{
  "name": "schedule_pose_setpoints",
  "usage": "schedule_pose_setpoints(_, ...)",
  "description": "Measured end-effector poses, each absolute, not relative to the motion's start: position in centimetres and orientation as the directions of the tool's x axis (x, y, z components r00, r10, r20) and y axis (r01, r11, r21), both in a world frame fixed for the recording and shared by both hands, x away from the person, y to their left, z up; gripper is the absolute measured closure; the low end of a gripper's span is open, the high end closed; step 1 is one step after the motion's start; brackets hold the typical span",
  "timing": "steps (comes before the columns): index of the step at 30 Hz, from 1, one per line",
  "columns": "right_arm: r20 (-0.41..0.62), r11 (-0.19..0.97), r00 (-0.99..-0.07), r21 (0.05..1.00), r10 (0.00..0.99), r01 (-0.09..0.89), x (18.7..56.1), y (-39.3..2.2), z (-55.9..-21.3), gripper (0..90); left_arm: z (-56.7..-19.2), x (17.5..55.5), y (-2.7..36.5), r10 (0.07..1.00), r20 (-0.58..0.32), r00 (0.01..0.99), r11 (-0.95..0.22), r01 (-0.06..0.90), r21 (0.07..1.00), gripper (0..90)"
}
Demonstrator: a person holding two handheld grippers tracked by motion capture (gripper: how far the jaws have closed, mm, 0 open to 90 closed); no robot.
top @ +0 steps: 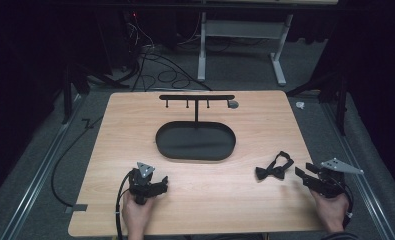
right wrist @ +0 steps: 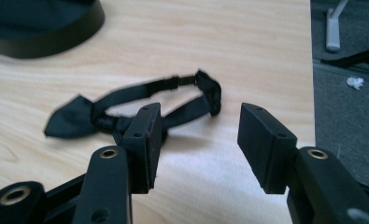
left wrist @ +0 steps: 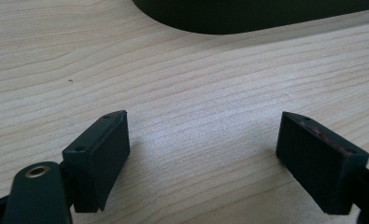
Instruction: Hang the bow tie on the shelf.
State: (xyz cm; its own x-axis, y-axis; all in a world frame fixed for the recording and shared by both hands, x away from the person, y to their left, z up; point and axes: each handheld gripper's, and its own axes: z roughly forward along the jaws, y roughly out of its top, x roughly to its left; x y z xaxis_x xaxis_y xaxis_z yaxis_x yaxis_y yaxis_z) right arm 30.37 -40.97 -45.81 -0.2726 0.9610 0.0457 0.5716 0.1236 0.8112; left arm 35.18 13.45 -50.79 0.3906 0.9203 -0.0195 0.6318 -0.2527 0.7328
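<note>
Lying just ahead of the right gripper [right wrist: 198, 140], whose jaws are standing apart with nothing between them, is one black bow tie [right wrist: 126, 109] on the table [top: 135, 125]. Sitting beyond the left gripper [left wrist: 203, 154], jaws also apart over bare wood, one oval black tray [top: 195, 141] is holding only its hook stand [top: 196, 98].

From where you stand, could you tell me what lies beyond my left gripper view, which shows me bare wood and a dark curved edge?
Observer: That edge is the oval black tray of a stand with a hook bar.
Operator: Is anything near the right tool?
Observer: A black bow tie lies flat on the table just ahead of the right tool.
Operator: Is it gripped?
Observer: No, the jaws stand apart with nothing clamped.
</note>
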Motion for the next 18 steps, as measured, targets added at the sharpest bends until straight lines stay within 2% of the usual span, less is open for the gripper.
schedule_pose_setpoints(8, 0.097, 0.081, -0.277, 0.82, 0.956, 0.567, 32.1, -40.8, -44.5, 52.7, -50.8, 35.2, 13.5, 0.92, -0.019, 0.391, -0.253, 0.632, 0.733, 17.8)
schedule_pose_setpoints(18, 0.062, 0.116, -0.273, 0.799, 0.96, 0.591, 35.3, -39.7, -44.1, 53.8, -50.8, 35.2, 13.5, 0.92, -0.02, 0.391, -0.253, 0.632, 0.733, 17.8)
